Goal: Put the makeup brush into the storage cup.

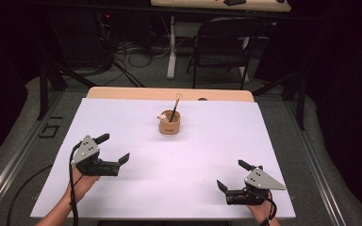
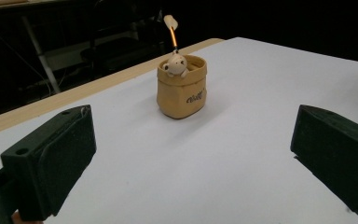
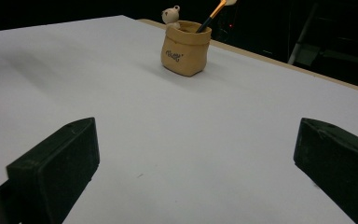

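A small tan sack-shaped holder (image 1: pixel 169 123) (image 2: pixel 182 87) (image 3: pixel 185 48) with a little bear figure (image 2: pixel 175 64) (image 3: pixel 170 14) on its rim stands upright on the white sheet, toward the far middle. A thin brush (image 1: pixel 175 106) (image 2: pixel 172 33) (image 3: pixel 210 15) with an orange and black handle leans out of it. My left gripper (image 1: pixel 115 148) (image 2: pixel 193 163) hovers over the near left of the sheet, jaws wide apart with nothing between them. My right gripper (image 1: pixel 232 175) (image 3: pixel 196 170) is at the near right, also open and empty. Both point toward the holder from a distance.
The white sheet (image 1: pixel 136 141) covers a wooden table (image 1: pixel 122 92) whose far edge shows as a strip. Beyond it stand a black chair (image 1: pixel 221 42), a desk leg (image 1: pixel 171 47) and floor cables (image 1: pixel 132 54). Dark metal rails run along both sides.
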{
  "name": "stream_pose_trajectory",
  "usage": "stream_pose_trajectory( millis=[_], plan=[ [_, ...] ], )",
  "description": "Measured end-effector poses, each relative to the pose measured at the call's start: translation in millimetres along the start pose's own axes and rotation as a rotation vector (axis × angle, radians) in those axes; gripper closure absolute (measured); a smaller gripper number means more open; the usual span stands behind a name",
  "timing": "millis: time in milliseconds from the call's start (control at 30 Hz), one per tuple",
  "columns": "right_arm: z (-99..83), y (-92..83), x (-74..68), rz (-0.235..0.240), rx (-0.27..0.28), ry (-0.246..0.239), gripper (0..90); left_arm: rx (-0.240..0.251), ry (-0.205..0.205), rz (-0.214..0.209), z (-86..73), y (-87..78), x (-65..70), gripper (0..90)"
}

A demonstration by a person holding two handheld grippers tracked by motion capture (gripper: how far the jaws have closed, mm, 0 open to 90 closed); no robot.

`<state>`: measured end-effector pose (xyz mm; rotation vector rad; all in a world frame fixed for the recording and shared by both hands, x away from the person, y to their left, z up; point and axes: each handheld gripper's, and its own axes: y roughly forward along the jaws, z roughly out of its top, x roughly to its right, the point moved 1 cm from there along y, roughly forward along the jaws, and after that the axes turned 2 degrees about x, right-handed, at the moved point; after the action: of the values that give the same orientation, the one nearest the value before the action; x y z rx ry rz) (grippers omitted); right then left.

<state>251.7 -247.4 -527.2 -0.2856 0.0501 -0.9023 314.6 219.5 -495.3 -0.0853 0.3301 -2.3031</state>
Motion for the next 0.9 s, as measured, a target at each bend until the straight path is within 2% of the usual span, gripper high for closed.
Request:
stream_pose_trajectory(
  millis=[333,433,633,900],
  plan=[
    [-0.1,-0.2,-0.4,-0.001,0.002,0.001,0.0,0.036,0.003,0.020,-11.8,-16.7,1.3,0.0],
    [0.1,-1.1,0.0,-0.005,-0.005,0.002,0.0,0.060,0.007,0.030,-15.6,-20.5,2.7,0.0],
    [0.4,-0.8,-0.5,-0.017,0.007,0.007,0.0,0.106,0.016,0.033,-24.5,-24.0,8.4,0.0],
    [1.0,-1.0,-2.8,-0.027,0.017,0.016,0.0,0.134,0.016,0.051,-37.7,-27.4,13.9,0.0]
  ],
)
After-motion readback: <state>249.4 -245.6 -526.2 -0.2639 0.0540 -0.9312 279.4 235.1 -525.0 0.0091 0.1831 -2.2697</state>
